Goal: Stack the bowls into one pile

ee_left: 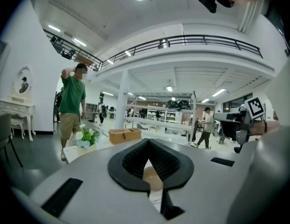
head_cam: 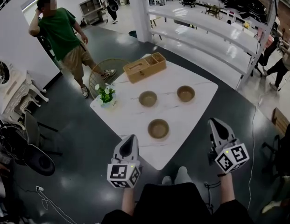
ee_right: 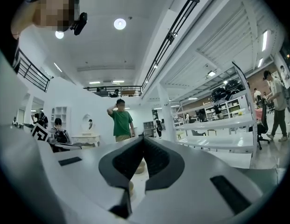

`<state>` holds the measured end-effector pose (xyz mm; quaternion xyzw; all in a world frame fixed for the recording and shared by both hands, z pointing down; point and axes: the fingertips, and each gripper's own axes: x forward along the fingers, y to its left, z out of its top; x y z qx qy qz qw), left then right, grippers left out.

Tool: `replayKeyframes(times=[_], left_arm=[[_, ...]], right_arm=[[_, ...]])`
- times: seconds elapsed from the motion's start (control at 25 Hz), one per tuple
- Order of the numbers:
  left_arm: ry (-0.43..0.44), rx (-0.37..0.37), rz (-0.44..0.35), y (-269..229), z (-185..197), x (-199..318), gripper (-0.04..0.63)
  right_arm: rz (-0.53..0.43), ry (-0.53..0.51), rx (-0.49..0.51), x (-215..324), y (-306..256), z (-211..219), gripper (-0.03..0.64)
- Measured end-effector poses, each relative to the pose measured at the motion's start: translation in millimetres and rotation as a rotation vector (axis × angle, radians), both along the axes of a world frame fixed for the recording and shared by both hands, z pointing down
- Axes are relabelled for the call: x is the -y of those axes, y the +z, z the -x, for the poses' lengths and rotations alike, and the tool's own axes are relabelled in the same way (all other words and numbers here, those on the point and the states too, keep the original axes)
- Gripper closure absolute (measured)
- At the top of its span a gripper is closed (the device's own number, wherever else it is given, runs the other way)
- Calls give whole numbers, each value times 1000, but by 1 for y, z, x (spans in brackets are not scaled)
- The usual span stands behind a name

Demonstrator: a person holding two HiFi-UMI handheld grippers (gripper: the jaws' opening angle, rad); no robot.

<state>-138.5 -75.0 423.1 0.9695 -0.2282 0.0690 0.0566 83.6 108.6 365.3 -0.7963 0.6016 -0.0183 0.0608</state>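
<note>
Three brown bowls stand apart on the white table [head_cam: 194, 118]: one near the front [head_cam: 158, 128], one in the middle [head_cam: 148, 98], one at the right [head_cam: 186, 93]. My left gripper [head_cam: 131, 140] hovers at the table's near edge, just left of the front bowl, jaws shut and empty. My right gripper [head_cam: 214, 123] hangs off the table's right corner, also shut and empty. In the left gripper view the jaws [ee_left: 148, 142] meet at the tip, with a bowl [ee_left: 152, 177] showing behind them. The right gripper view shows shut jaws [ee_right: 142, 140] and a bowl [ee_right: 139, 167] beyond.
A wooden box [head_cam: 145, 66] sits at the table's far end and a small flower pot [head_cam: 106, 95] at its left corner. A wicker chair [head_cam: 105, 71] stands beside the table. A person in a green shirt [head_cam: 60, 36] stands beyond it. White shelving [head_cam: 205, 27] runs along the right.
</note>
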Motion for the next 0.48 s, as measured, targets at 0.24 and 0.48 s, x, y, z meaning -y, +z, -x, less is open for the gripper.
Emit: replayKeyframes(times=[0.24,0.48], left_arm=[[-37,27,51,18,-10,19,580],[-111,39,110,35,-30,40,580]], right_arm=[[35,-42,36,34,12,-19,603],[90,-145,78,78,29,-45,603]])
